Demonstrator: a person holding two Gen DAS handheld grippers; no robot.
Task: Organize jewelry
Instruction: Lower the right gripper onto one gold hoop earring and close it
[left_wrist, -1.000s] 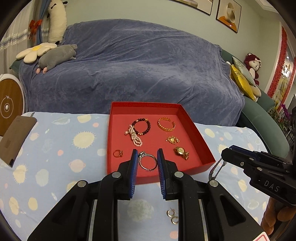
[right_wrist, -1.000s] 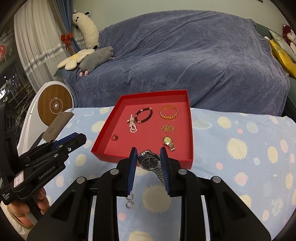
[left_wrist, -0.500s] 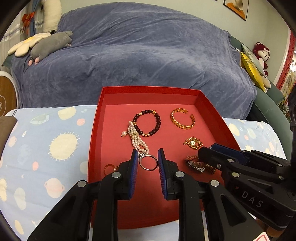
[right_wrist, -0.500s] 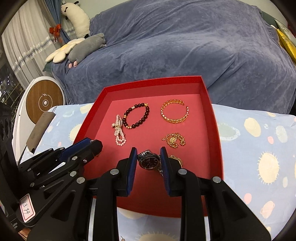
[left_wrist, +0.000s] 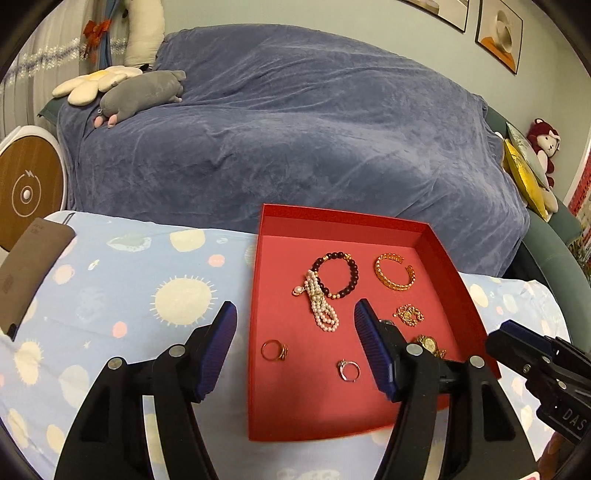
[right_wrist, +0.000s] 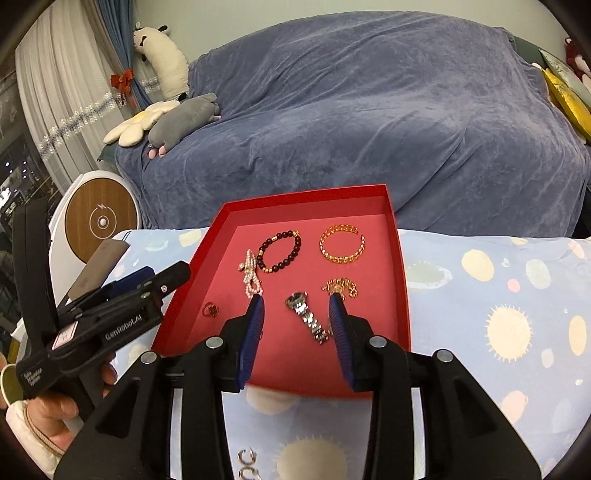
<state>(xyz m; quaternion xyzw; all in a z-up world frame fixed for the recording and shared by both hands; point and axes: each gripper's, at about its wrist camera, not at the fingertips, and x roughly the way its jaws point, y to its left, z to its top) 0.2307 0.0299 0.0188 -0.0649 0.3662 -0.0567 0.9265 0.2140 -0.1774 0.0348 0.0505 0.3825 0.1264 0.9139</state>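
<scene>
Now both loads have been let go: a second ago the left gripper (left_wrist: 293, 332) was clamped on the small silver ring with a stone (left_wrist: 348, 369) and the right gripper (right_wrist: 295, 308) on the silver metal-link wristwatch (right_wrist: 306, 317), whereas both sets of blue-padded fingers are now seen spread wide apart with nothing between the pads. Nearest to the right fingers, on the sun-patterned pale blue cloth (right_wrist: 498, 295) below them, a pair of small silver hoop earrings (right_wrist: 246, 463) is left outside the shallow red cardboard tray (right_wrist: 400, 266); by judgement these are what remains to be collected. Just ahead, the watch is found lying on the tray floor between the right fingertips, its band trailing toward the right finger. In the left view, the silver ring is seen resting on the tray floor just inside the right-hand finger, with a gold ring (left_wrist: 274, 350) between the two fingers and a small gold watch (left_wrist: 428, 345) beyond the right-hand finger. Farther on, past the fingertips, a white pearl strand (left_wrist: 319, 302), a dark beaded bracelet with gold spacers (left_wrist: 338, 275), a gold chain pendant (left_wrist: 408, 315) and an open gold link bangle (left_wrist: 394, 271) are laid near the tray's far wall.
</scene>
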